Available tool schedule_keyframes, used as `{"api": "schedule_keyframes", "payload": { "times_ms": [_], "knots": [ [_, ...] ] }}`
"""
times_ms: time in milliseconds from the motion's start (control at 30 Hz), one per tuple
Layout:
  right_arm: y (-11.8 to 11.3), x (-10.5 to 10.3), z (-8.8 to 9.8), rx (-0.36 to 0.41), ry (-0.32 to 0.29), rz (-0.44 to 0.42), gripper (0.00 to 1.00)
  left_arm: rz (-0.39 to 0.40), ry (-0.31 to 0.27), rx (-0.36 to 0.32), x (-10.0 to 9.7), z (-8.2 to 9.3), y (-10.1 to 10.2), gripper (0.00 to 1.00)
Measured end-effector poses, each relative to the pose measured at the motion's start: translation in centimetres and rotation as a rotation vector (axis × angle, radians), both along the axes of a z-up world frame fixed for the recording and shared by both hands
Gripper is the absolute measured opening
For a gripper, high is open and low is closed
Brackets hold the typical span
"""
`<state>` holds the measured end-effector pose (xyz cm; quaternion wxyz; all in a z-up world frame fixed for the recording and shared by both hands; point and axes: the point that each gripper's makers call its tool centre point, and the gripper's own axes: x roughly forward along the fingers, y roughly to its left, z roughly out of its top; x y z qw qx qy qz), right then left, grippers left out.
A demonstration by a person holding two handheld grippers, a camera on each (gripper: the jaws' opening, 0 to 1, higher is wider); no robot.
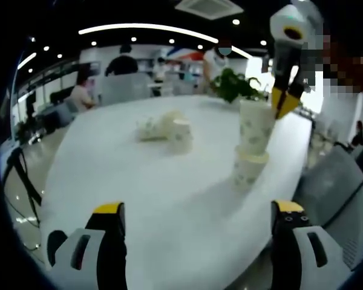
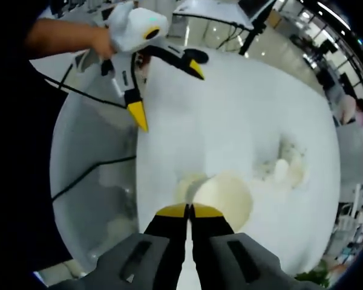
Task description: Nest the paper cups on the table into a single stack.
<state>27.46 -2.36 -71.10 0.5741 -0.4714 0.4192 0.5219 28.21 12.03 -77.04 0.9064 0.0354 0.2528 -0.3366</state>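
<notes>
In the left gripper view my left gripper [image 1: 199, 220] hangs spread wide over the white table [image 1: 139, 199], while my right gripper [image 1: 284, 103] pinches the top cup [image 1: 255, 124] above a standing cup [image 1: 248, 168]; more cups [image 1: 166, 128] lie behind. In the right gripper view my right gripper's [image 2: 189, 210] tips meet on that cup's [image 2: 221, 196] rim, the left gripper [image 2: 169, 90] beyond, spread.

Right gripper [image 2: 190, 211], jaws closed on the rim of a paper cup [image 2: 221, 199], sits above the white table [image 2: 242, 115]; left gripper [image 2: 169, 90], jaws apart, is held at upper left.
</notes>
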Motion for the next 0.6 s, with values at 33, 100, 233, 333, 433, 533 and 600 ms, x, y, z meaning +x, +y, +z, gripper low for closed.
{"api": "schedule_keyframes", "payload": {
  "times_ms": [33,100,233,333,433,533,600],
  "knots": [
    [0.0,0.0,-0.1,0.002,0.002,0.001,0.0,0.0,0.0,0.0,0.0,0.0,0.0,0.98],
    [0.1,0.0,-0.3,0.003,0.007,-0.002,0.0,0.0,0.002,0.0,0.1,-0.1,0.0,0.98],
    [0.0,-0.2,-1.1,0.0,0.022,-0.005,0.0,0.0,0.006,0.001,0.0,-0.2,0.0,0.98],
    [0.0,-0.4,-1.7,0.0,0.03,-0.009,0.0,0.002,0.008,0.002,0.1,-0.4,0.0,0.98],
    [0.0,-0.7,-2.4,-0.005,0.035,-0.009,0.0,0.003,0.011,-0.003,0.1,-0.4,-0.1,0.98],
    [-0.1,-0.8,-3.0,-0.008,0.041,-0.014,0.0,0.002,0.011,-0.004,0.1,-0.4,-0.2,0.98],
    [-0.2,-0.7,-3.3,-0.01,0.041,-0.016,0.0,0.001,0.011,-0.003,0.1,-0.4,-0.2,0.98]
  ]
}}
